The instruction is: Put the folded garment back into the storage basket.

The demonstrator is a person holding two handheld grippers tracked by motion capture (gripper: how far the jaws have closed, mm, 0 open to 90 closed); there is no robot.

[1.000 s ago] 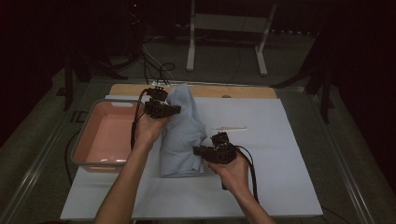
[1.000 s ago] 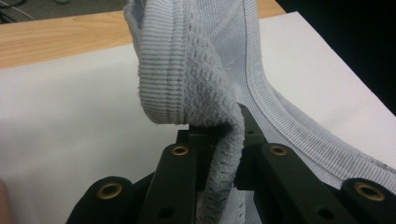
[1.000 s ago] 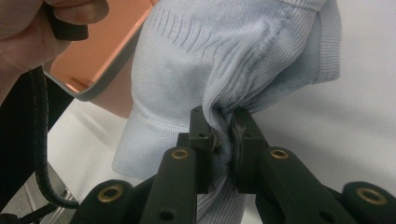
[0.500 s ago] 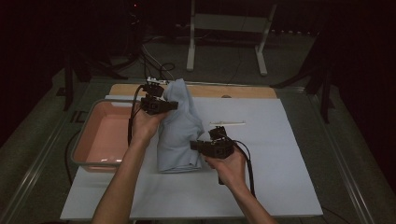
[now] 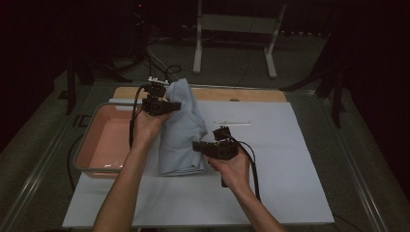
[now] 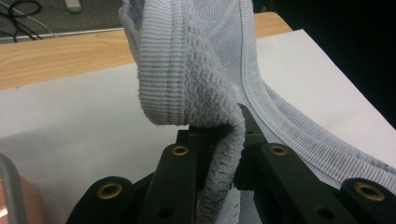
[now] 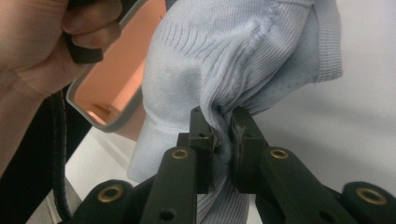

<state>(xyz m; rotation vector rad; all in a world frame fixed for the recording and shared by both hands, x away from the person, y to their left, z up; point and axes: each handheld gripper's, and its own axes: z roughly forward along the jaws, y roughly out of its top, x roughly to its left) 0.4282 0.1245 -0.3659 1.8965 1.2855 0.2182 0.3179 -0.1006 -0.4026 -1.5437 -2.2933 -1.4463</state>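
A pale blue knitted garment (image 5: 180,128) hangs lifted between both grippers over the white sheet (image 5: 270,159). My left gripper (image 5: 170,105) grips its far upper edge, jaws shut on a ribbed hem (image 6: 187,84). My right gripper (image 5: 199,145) holds the garment's near right edge; in the right gripper view the knit fabric (image 7: 224,70) is bunched and pinched between the black jaws. The garment's lower end rests on the sheet.
A shallow pink tray (image 5: 104,145) with a grey rim sits at the table's left, also seen in the right gripper view (image 7: 116,88). A wooden board (image 5: 241,94) lies along the far edge. A thin white stick (image 5: 232,123) lies on the sheet. Cables and a stand are beyond the table.
Both hands have shifted slightly left with the garment, and the right gripper has risen a little. Both grips are unchanged.
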